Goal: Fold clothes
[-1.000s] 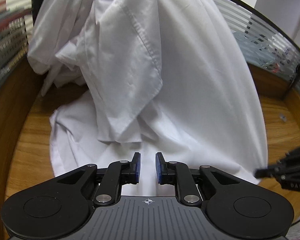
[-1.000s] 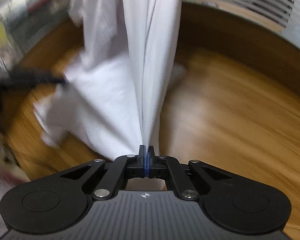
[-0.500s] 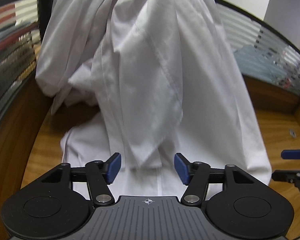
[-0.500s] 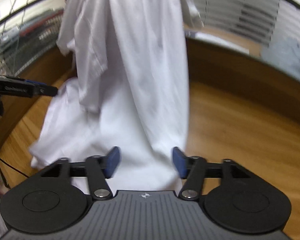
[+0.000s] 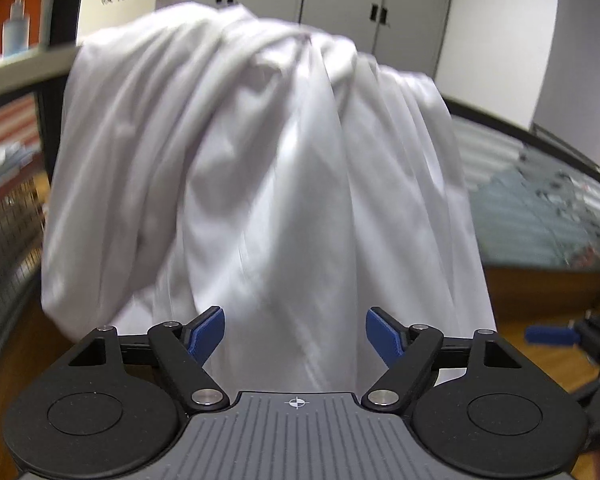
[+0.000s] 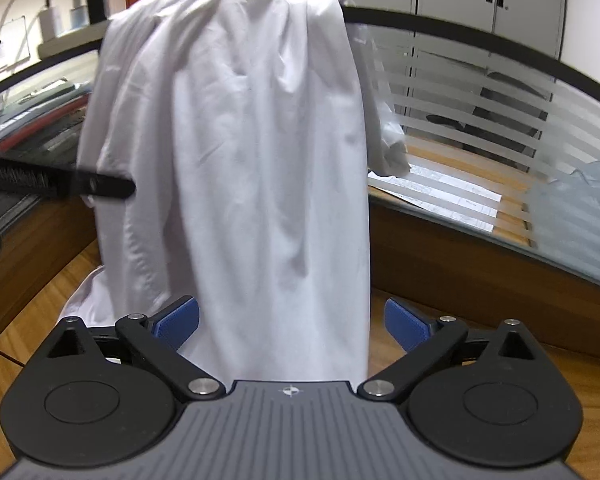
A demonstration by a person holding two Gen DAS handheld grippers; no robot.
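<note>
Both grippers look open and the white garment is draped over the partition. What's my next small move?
Probably bring the right gripper forward and close on the white garment's hanging lower edge. Both it and the left gripper are open, holding nothing, and the cloth hangs between the right fingers.

One white garment [image 6: 260, 152], two tongs [image 5: 295, 330] [image 6: 292, 320], one wooden table [image 6: 440, 344]

left wrist: faces draped white cloth [image 5: 268, 184], close | right wrist: same cloth [image 6: 260, 152], close
</note>
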